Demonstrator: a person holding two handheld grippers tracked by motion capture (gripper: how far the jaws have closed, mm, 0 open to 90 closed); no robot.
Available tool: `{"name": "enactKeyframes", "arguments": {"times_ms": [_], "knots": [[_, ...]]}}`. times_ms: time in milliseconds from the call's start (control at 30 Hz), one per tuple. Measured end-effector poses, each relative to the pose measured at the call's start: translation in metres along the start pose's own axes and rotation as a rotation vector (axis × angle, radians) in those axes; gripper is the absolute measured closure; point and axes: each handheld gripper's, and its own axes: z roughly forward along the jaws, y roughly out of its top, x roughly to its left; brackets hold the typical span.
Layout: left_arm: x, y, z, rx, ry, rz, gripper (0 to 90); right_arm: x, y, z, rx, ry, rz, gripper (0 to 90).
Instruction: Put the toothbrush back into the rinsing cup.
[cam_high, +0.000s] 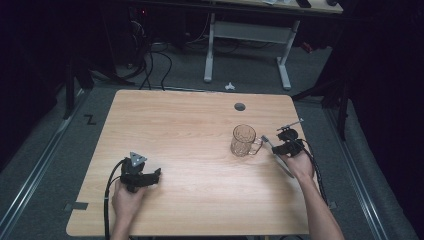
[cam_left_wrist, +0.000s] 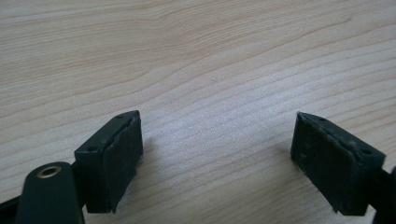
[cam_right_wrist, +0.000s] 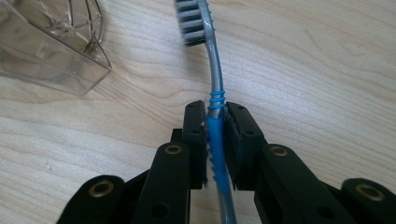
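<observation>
Gripping a toothbrush (cam_right_wrist: 215, 100) by its blue ribbed grip section, the right gripper (cam_right_wrist: 215, 122) has its two black jaws clenched tight on either side of the handle. In the right gripper view the grey neck curves up and away from the pads, and the head with its dark and pale bristles ends near the top edge, just beside the base of a clear glass mug (cam_right_wrist: 49, 44) at the upper left. The rest of the handle runs back down between the jaws toward the hand.

From the high view, the right gripper (cam_high: 280, 147) sits near the right edge of the wooden table (cam_high: 175, 130), with the toothbrush (cam_high: 281, 162) lying at a slant, its head toward the mug (cam_high: 243, 140) and its tail toward the person's forearm. The mug stands upright, its handle turned toward the brush head; whether the two touch I cannot tell.

Over on the left, the left gripper (cam_high: 156, 174) rests low near the front edge of the table, well apart from the mug. In the left gripper view, the left gripper (cam_left_wrist: 217, 156) has its jaws spread wide with bare wood grain between the pads.
</observation>
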Motion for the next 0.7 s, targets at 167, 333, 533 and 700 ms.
{"name": "enactKeyframes", "arguments": {"times_ms": [167,333,533,700], "knots": [[0.000,0.000,0.000,0.000,0.000,0.000,17.3,-0.003,-0.002,-0.007,-0.025,0.008,0.015,79.2],[0.000,0.000,0.000,0.000,0.000,0.000,17.3,-0.004,-0.004,-0.014,-0.053,0.014,0.017,79.2],[0.000,0.000,0.000,0.000,0.000,0.000,17.3,-0.005,-0.006,-0.018,-0.073,0.023,0.022,79.2],[0.000,0.000,0.000,0.000,0.000,0.001,17.3,-0.008,-0.010,-0.024,-0.103,0.030,0.032,79.2]]}}
